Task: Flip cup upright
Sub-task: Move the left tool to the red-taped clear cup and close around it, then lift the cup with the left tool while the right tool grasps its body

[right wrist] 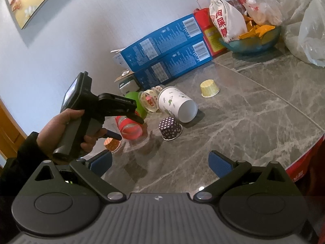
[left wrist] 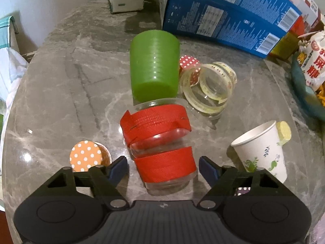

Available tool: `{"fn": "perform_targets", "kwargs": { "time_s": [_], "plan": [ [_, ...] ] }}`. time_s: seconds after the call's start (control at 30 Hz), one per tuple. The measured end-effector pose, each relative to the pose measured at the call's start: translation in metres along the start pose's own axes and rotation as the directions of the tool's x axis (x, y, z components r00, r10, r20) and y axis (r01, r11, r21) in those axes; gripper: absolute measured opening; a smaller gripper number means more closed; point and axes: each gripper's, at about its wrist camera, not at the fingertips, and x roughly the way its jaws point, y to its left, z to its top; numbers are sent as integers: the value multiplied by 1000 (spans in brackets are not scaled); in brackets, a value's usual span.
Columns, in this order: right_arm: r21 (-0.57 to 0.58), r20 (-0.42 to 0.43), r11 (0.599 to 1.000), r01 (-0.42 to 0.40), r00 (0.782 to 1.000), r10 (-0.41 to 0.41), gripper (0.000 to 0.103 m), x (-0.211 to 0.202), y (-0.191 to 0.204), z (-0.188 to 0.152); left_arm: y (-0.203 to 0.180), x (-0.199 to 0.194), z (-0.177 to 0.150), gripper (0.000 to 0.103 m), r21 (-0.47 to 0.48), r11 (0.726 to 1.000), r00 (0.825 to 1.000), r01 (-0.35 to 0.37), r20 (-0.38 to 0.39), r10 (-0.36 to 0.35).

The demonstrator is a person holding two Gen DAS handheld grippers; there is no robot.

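Note:
A clear glass cup with two red tape bands [left wrist: 160,142] lies on its side on the grey marble table [left wrist: 61,93]. My left gripper [left wrist: 163,167] is open, its blue pads on either side of the cup's near end, not touching. The same cup [right wrist: 129,128] and the left gripper [right wrist: 130,127] show in the right wrist view, held by a hand. My right gripper [right wrist: 160,164] is open and empty above bare table, well to the right of the cup.
A green cup [left wrist: 154,69] lies just beyond the glass cup, tape rolls [left wrist: 209,87] beside it. A white paper cup [left wrist: 262,152] lies on its side at right. Small dotted cups: orange [left wrist: 86,155], purple [right wrist: 169,128], yellow [right wrist: 209,88]. Blue boxes [left wrist: 233,18] stand behind.

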Motion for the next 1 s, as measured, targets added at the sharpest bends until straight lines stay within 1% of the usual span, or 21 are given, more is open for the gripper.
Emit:
{"fn": "perform_targets", "kwargs": {
  "time_s": [0.03, 0.1, 0.13, 0.17, 0.33, 0.43, 0.53, 0.6, 0.67, 0.8, 0.87, 0.93, 1.0],
  "plan": [
    [0, -1, 1000, -1, 1000, 1, 102, -1, 0, 0, 1, 2, 0, 72, -3, 1000, 1000, -1, -4, 1],
    [0, -1, 1000, -3, 1000, 3, 102, -2, 2, 0, 2, 3, 0, 70, -2, 1000, 1000, -1, -6, 1],
    [0, 1, 1000, -4, 1000, 4, 102, -3, 2, 0, 1, 3, 0, 65, 6, 1000, 1000, -7, -4, 7],
    [1, 2, 1000, -4, 1000, 4, 102, -3, 3, -1, 1, 4, 0, 64, 13, 1000, 1000, -18, 0, 18],
    [4, -1, 1000, -6, 1000, 6, 102, -3, 7, -2, -1, 0, -3, 62, 54, 998, 1000, -13, 20, 12],
    [5, 0, 1000, -4, 1000, 4, 102, -2, 9, -3, 1, -12, -10, 62, 77, 997, 998, 18, 54, -22],
    [11, -2, 1000, -2, 1000, 2, 102, -1, 9, -3, 4, -32, -22, 61, 114, 991, 992, 73, 97, -84],
    [14, -6, 1000, 0, 1000, 0, 102, -1, 10, -4, 6, -51, -37, 61, 182, 978, 984, 106, 120, -129],
    [16, -8, 1000, 11, 1000, -11, 102, -3, 9, -5, 10, -69, -58, 61, 264, 956, 979, 126, 126, -163],
    [61, -22, 998, 23, 1000, -21, 102, -7, 3, -10, 25, -96, -107, 61, 376, 912, 972, 162, 100, -214],
    [95, -42, 995, 29, 999, -26, 102, -6, -1, -14, 32, -101, -128, 62, 404, 897, 970, 179, 78, -228],
    [138, -80, 990, 31, 997, -20, 102, -3, -4, -18, 37, -100, -149, 61, 418, 884, 969, 209, 33, -244],
    [197, -116, 980, 20, 993, 3, 102, 1, -7, -23, 41, -98, -164, 61, 421, 875, 966, 240, -15, -258]
  ]
}}
